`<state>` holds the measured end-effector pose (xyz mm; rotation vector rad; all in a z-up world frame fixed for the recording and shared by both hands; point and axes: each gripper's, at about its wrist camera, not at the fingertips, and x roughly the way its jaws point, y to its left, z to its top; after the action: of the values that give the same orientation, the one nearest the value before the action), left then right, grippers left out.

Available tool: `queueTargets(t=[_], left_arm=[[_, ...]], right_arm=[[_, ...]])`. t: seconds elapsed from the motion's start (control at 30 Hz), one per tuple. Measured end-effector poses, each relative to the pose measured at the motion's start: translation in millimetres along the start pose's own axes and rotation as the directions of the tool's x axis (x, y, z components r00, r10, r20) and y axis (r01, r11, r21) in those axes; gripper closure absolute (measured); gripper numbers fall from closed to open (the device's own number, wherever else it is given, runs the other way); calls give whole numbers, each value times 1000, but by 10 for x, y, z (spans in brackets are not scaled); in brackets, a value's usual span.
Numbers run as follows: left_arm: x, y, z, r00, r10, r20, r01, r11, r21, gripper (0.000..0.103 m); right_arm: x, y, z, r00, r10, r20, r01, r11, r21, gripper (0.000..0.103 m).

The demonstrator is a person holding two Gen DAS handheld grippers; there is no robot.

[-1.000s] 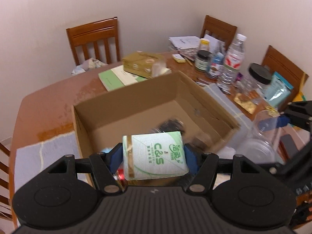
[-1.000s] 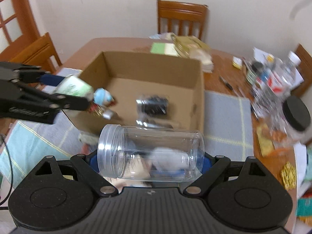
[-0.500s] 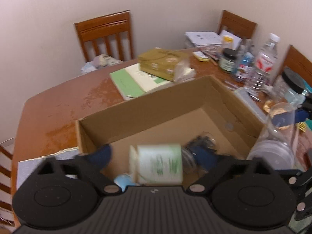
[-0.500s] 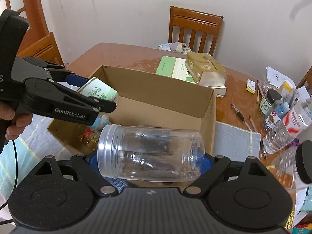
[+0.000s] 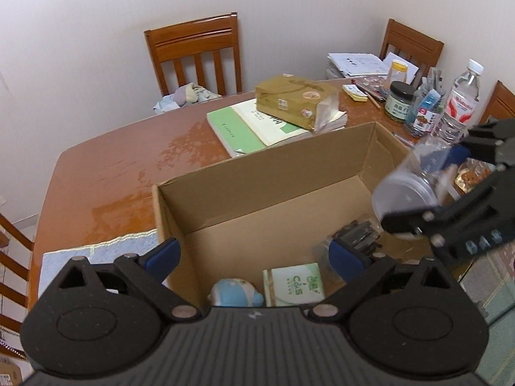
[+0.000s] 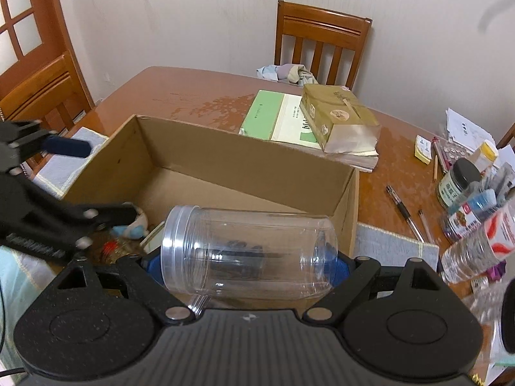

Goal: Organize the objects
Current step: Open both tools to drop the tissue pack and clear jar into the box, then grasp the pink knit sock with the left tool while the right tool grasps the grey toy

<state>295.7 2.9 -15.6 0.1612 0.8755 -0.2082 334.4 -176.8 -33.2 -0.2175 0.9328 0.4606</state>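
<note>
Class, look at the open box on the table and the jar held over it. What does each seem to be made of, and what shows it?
Box: brown corrugated cardboard, matt; its raw cut edges and folded corner creases show it.
Jar: probably clear plastic rather than glass, glossy; you can see through it to the things in the box, and it has a moulded threaded neck. The right claw holds it sideways.

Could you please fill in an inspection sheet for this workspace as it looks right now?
Surface: wooden table, finish worn in patches; cloth mats at the near edges.
Job's things: open cardboard box holding a green tissue pack, a blue soft toy and dark items; clear plastic jar, lidless, lying sideways.
Clutter: books, tan package, water bottle, jars, pens, papers.
Grippers: left gripper open and empty over the box, having just opened; right gripper shut on the jar.
Cables: a thin black one at the right-wrist view's left edge.
Surroundings: wooden chairs, plain wall, door.
</note>
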Motion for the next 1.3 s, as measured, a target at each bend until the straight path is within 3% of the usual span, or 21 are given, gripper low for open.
queueTargets(t=[0.27, 0.33, 0.4, 0.57, 0.97, 1.07, 1.3], left_arm=[[-74, 81, -66, 1000, 7, 3, -7, 999, -42, 5], [-95, 92, -83, 1000, 10, 3, -10, 999, -48, 5], [-117, 102, -96, 1000, 14, 3, -14, 999, -51, 5], [-188, 107, -162, 1000, 23, 0, -23, 998, -65, 5], [-422, -17, -520, 1000, 17, 16, -16, 998, -64, 5], [-476, -61, -643, 998, 52, 36, -50, 996, -70, 5], [-530, -95, -935, 999, 44, 24, -40, 990, -138, 4]], right_arm=[[317, -24, 234, 1000, -14, -1, 14, 1000, -15, 9], [355, -19, 268, 1000, -10, -3, 10, 1000, -13, 5], [342, -1, 273, 1000, -6, 13, 6, 1000, -17, 0], [231, 65, 208, 1000, -21, 18, 22, 999, -49, 0], [-225, 179, -294, 998, -62, 31, 63, 998, -3, 0], [-307, 211, -455, 996, -84, 36, 84, 996, 12, 0], [-468, 283, -879, 989, -141, 46, 140, 989, 38, 0]])
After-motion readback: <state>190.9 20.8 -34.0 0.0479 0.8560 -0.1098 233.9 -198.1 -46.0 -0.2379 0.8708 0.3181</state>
